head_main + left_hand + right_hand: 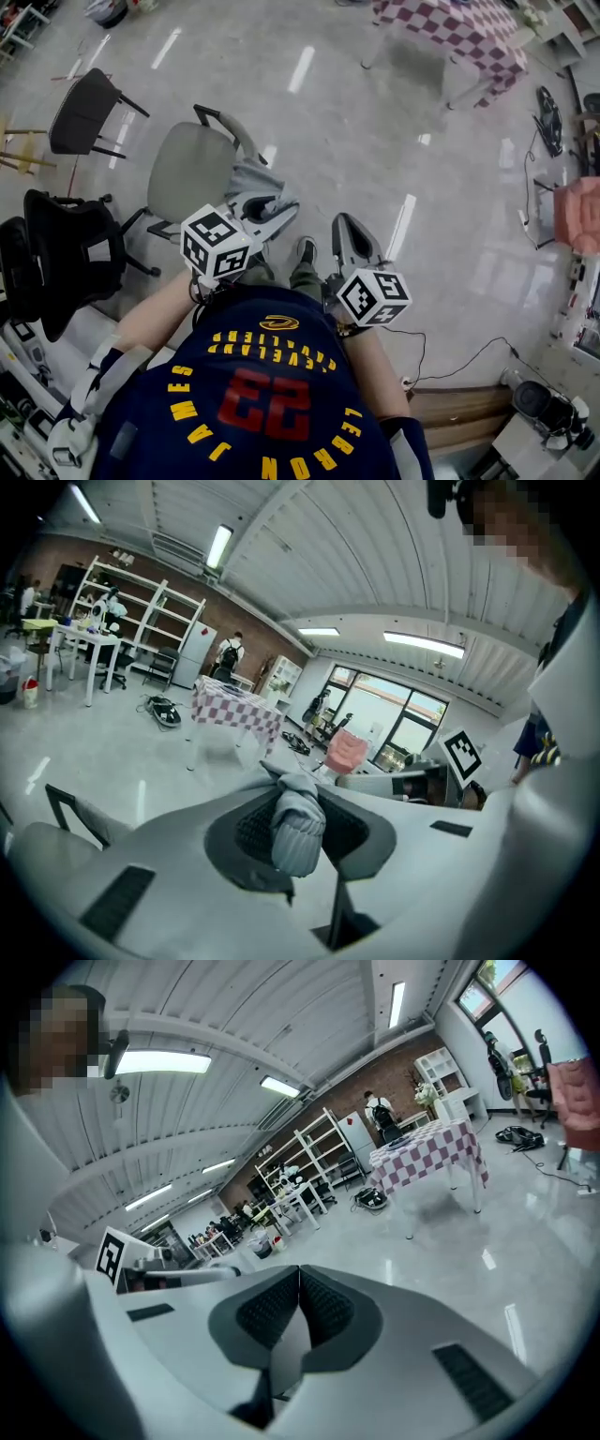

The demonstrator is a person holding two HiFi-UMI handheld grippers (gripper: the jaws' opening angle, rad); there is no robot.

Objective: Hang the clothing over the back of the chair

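A light grey chair (186, 171) with black armrests stands on the floor ahead at the left. My left gripper (265, 214) is beside the chair's right edge, shut on a bunched grey garment (251, 180). In the left gripper view a ribbed grey cuff (298, 829) of that garment sits pinched between the pads. My right gripper (349, 225) hangs to the right over bare floor, apart from the garment. In the right gripper view its jaws (298, 1283) meet with nothing between them.
A black chair (84, 112) and a black mesh office chair (70, 248) stand at the left. A checked-cloth table (459, 28) is far ahead, with a pink chair (577, 214) and cables at the right. A wooden platform (455, 405) lies near right.
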